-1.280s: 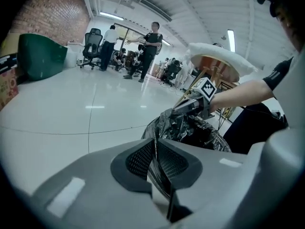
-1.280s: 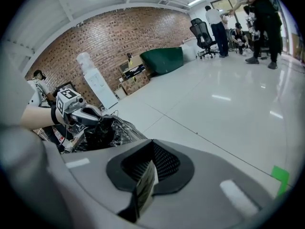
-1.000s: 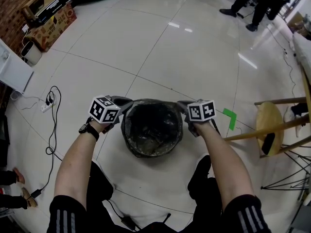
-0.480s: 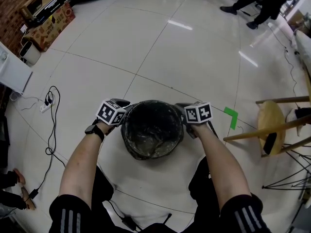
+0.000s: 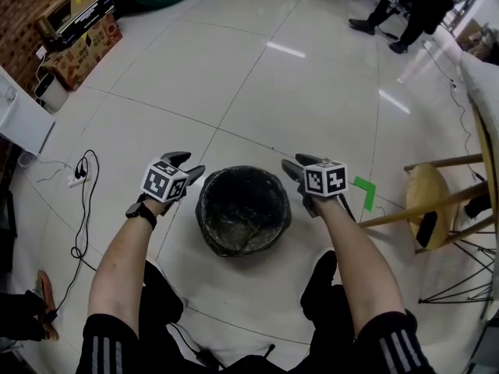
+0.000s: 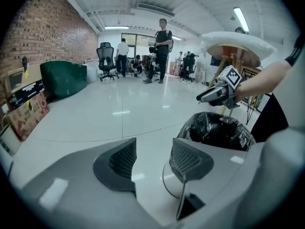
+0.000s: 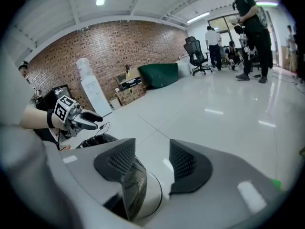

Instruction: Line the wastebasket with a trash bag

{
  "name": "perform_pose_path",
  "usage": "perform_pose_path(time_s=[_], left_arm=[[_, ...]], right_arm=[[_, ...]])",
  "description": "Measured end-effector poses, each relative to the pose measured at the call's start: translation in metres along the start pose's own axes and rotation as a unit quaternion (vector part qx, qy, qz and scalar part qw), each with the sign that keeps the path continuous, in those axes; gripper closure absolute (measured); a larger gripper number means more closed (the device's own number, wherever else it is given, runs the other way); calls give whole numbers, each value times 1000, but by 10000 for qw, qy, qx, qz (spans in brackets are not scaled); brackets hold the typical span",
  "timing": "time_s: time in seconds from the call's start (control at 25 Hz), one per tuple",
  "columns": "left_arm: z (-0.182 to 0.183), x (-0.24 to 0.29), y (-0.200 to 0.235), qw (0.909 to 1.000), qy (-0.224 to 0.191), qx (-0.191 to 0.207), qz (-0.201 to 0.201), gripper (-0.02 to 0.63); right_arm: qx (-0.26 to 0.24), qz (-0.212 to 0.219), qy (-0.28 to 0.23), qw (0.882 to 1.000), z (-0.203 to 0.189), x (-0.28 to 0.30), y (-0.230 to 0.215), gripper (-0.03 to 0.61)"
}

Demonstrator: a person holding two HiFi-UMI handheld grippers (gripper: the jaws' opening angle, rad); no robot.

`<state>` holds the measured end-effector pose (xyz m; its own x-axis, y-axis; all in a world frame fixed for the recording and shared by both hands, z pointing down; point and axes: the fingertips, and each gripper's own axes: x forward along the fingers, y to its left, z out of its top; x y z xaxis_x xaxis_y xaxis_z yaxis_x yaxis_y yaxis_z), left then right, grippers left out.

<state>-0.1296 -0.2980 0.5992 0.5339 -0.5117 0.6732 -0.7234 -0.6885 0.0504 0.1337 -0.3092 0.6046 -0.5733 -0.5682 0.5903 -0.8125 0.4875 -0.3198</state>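
Basket (image 5: 204, 226) sits on the floor (image 5: 257, 100) between your grippers. The black bag (image 5: 245, 213) lines it and folds over the rim. Your left gripper (image 5: 189, 164) is just off the left rim, jaws just opened, nothing between them. Right gripper (image 5: 295, 163) is off the right rim: likewise just opened, empty.

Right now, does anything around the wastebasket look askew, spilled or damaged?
Nothing stands out. The wastebasket stands upright on the floor, and the black trash bag is folded over its rim all round, with no tear or spill visible. The bag is only wrinkled inside.
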Motion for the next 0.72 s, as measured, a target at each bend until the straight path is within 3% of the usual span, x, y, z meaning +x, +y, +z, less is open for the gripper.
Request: perform_pose_path(time_s=[0.16,0.24,0.4,0.52,0.72], left_arm=[[38,-44,-19,9991,-382,181,16,518],[52,-66,-39,9985,-504,126,-148,557],[67,-109,-86,9971,-555,247,-464,612],[76,-141,-120,9951,-784,276,-534,614],[78,-187,-183,9896,-1141,-80,-872,538]], right_arm=[[-365,219,-269,9987,31,-39,26,472],[-476,288,-395,9977,42,-62,43,569],[-460,478,-616,9959,55,-107,82,572],[-507,676,-890,9924,63,-144,119,572],[-907,1013,-1266,9826,62,-198,191,572]])
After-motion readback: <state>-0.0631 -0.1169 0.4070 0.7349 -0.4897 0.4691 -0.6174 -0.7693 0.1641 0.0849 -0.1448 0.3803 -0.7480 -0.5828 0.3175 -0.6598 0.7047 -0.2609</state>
